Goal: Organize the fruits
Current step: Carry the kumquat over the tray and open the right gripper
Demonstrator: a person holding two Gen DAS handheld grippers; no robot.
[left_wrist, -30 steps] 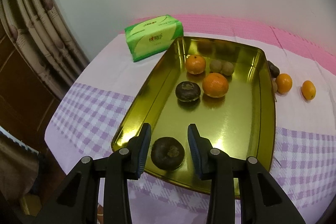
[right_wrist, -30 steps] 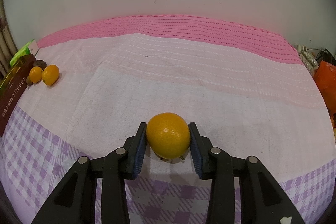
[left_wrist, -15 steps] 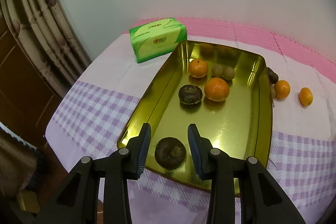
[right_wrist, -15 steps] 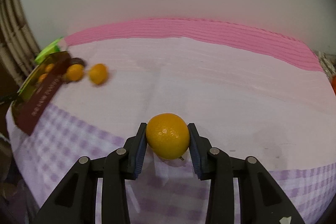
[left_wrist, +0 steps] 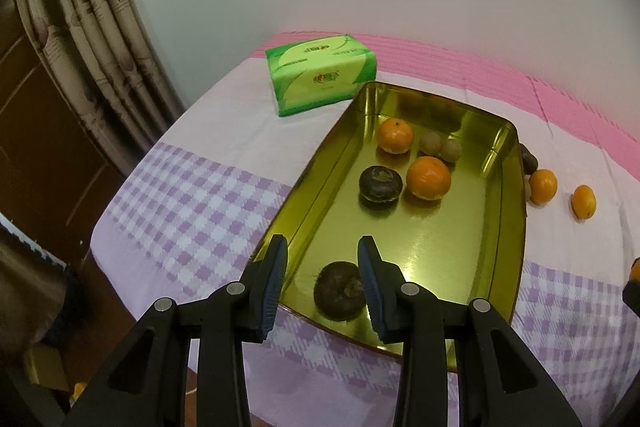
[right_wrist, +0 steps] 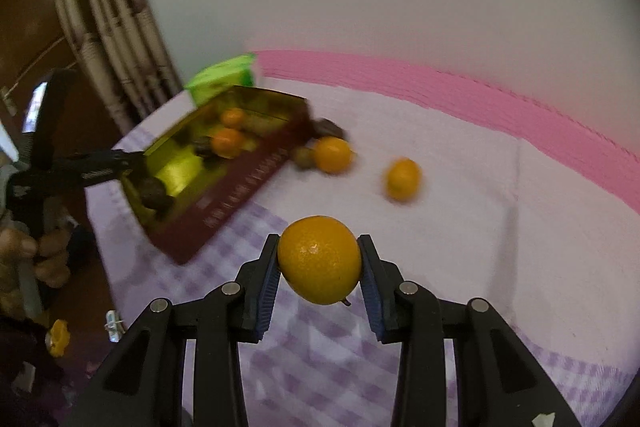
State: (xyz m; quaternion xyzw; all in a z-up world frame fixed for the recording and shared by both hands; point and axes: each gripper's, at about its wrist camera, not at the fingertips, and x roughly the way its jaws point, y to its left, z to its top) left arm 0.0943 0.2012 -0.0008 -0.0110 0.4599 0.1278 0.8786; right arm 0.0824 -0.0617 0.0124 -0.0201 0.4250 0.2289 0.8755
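A gold tray [left_wrist: 510, 227] lies on the table and holds two oranges [left_wrist: 429, 177], two small brown fruits [left_wrist: 440, 146] and two dark mangosteens. My left gripper [left_wrist: 323, 277] is open and empty above the near mangosteen [left_wrist: 339, 291], which lies in the tray's front corner. My right gripper [right_wrist: 319, 273] is shut on an orange [right_wrist: 320, 259] and holds it above the checked cloth. The tray [right_wrist: 224, 187] shows at the left in the right wrist view, with two loose oranges [right_wrist: 403, 179] on the cloth beside it.
A green tissue pack [left_wrist: 320, 79] stands behind the tray. Loose oranges [left_wrist: 543, 186] and a dark fruit [left_wrist: 528, 159] lie right of the tray. Curtains and a wooden wall are to the left. The table edge drops off at front left.
My right gripper has lifted the orange and swung left toward the tray. My left gripper has pulled back and up a little from the near mangosteen, still open.
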